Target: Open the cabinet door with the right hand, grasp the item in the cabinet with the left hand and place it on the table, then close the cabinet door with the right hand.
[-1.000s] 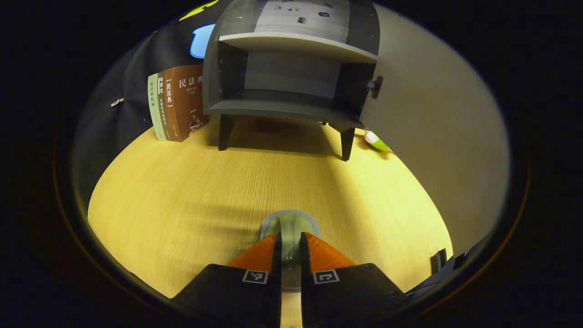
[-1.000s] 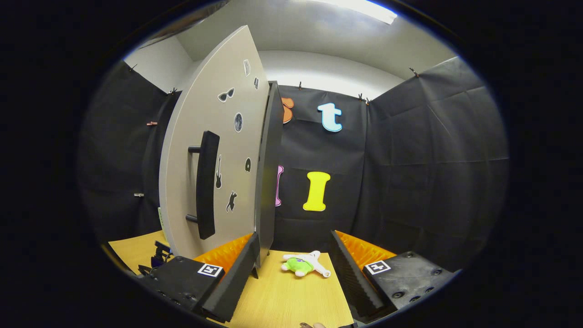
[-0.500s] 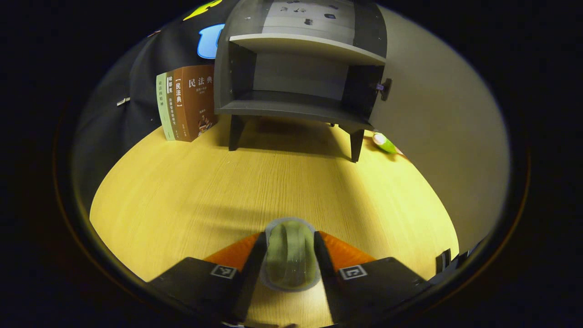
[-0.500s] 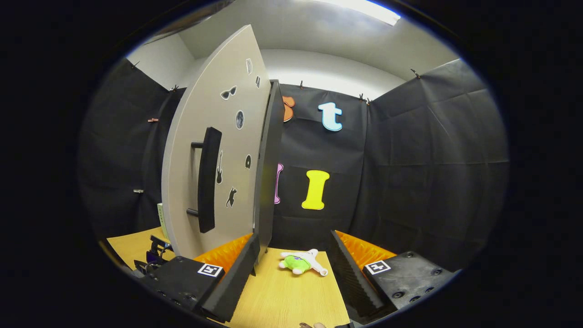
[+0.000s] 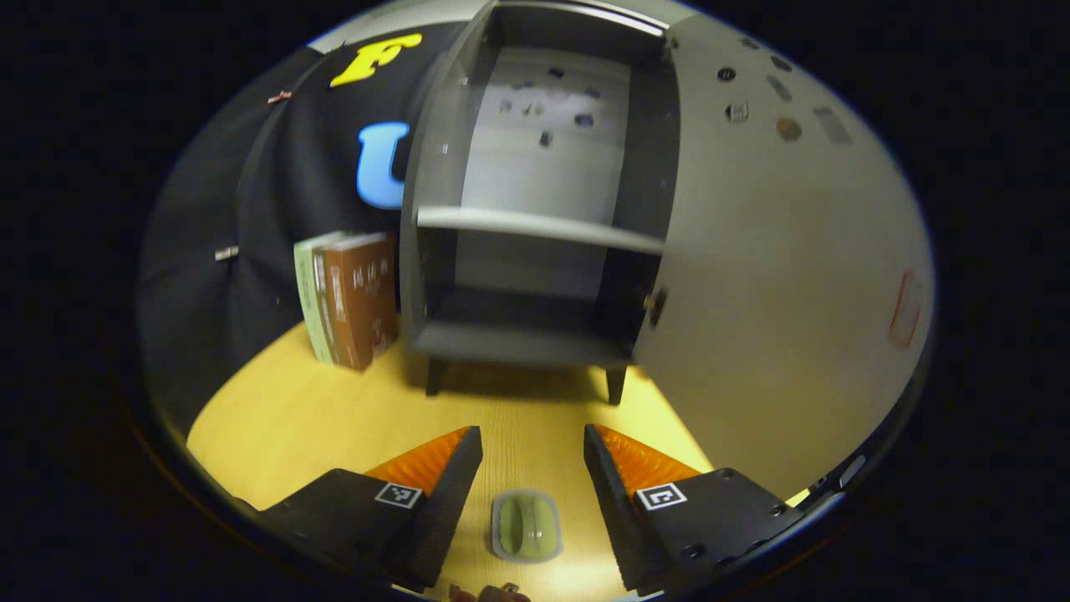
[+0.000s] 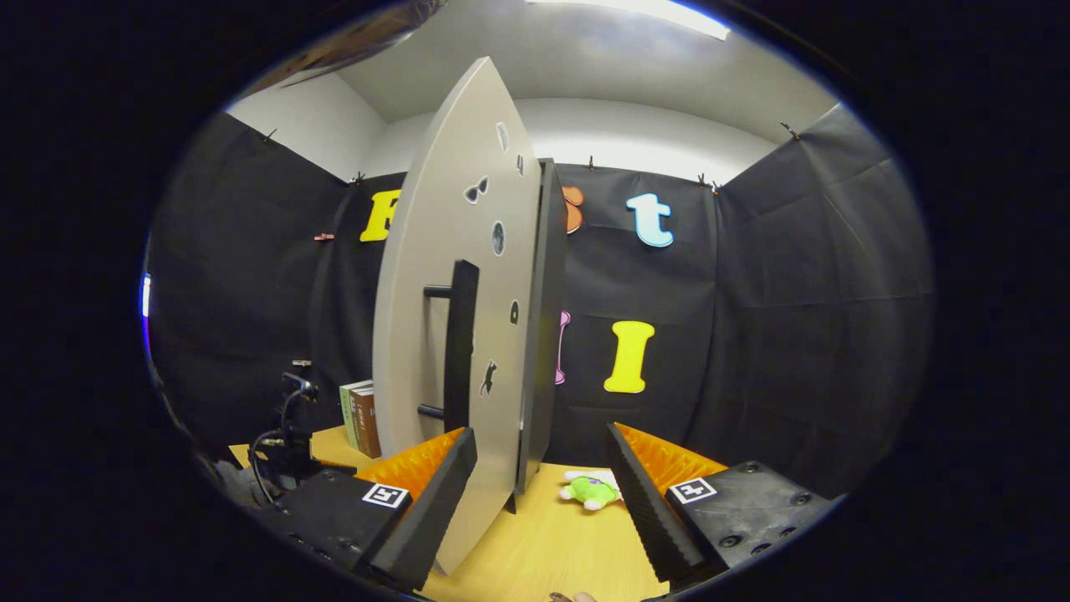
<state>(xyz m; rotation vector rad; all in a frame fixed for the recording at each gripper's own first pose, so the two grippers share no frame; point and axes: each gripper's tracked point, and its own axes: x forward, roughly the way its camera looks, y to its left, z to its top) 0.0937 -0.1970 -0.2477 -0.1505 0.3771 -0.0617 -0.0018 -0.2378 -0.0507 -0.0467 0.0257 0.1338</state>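
Cabinet (image 5: pixel 535 251): dark grey, pale grey door (image 6: pixel 435 334) dotted with small dark stickers, black handle (image 6: pixel 458 347). Item (image 5: pixel 525 525): pale green, grey-rimmed. Table (image 5: pixel 334 418): yellow wood grain. Books (image 5: pixel 351 297): brown and light green. Plush toy (image 6: pixel 592 489): green and white.

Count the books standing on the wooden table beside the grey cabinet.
2: a brown hardcover book next to the open grey cabinet, and a pale green book pressed against the brown one's far side. Others may hide behind the cabinet.
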